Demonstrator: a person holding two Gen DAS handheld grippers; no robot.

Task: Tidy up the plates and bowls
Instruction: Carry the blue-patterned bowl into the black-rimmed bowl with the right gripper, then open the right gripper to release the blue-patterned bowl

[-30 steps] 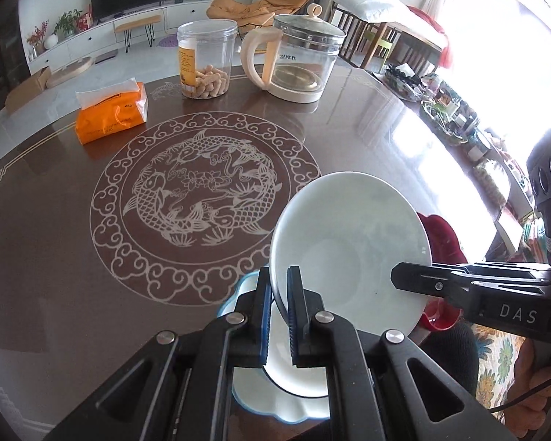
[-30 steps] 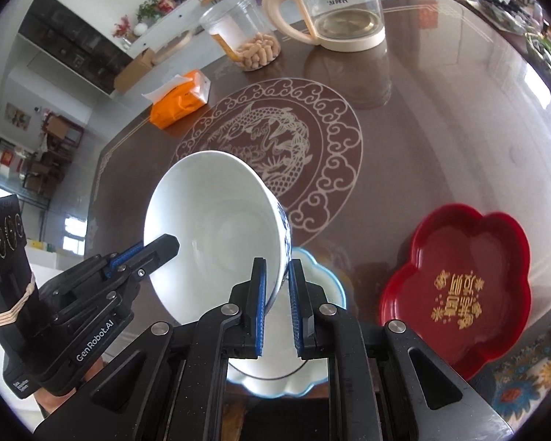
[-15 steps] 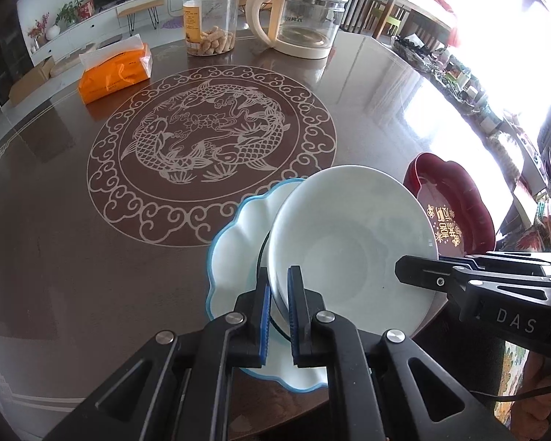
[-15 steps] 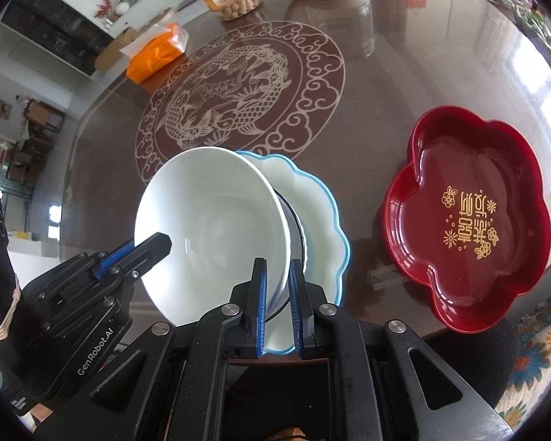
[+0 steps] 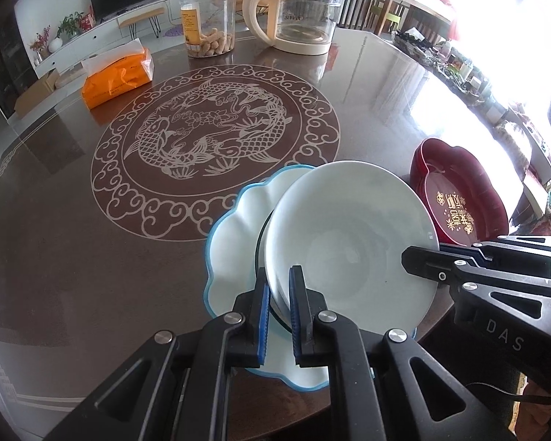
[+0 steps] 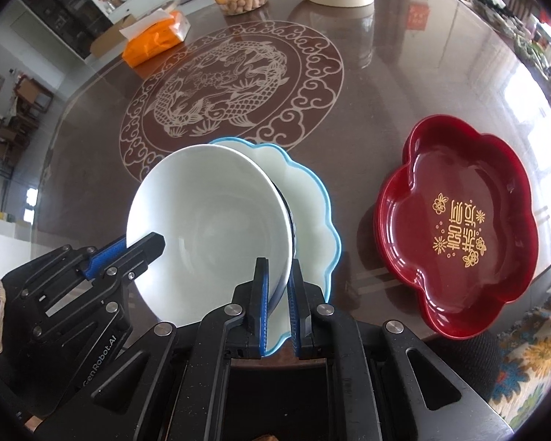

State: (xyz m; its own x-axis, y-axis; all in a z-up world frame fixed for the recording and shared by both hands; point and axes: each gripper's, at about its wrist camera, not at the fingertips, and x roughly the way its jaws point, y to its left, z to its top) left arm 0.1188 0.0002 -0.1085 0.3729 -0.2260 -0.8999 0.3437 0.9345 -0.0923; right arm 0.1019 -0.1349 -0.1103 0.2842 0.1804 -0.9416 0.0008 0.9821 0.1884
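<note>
A white bowl (image 5: 352, 242) (image 6: 209, 228) sits low over a scalloped white plate with a blue edge (image 5: 235, 242) (image 6: 308, 202) near the table's front edge. My left gripper (image 5: 278, 275) is shut on the bowl's left rim. My right gripper (image 6: 277, 279) is shut on the bowl's right rim; it also shows in the left wrist view (image 5: 422, 261). Whether the bowl rests on the plate or hovers just above it I cannot tell.
A red flower-shaped tray (image 6: 455, 228) (image 5: 459, 198) lies right of the plate. At the back stand an orange tissue pack (image 5: 117, 77), a clear snack jar (image 5: 207, 22) and a glass kettle (image 5: 301, 18). The round brown table (image 5: 73, 220) has a fish motif.
Both grippers have lowered the bowl from a tilted hold above the table down onto or just over the blue-edged plate. The bowl now sits more level.
</note>
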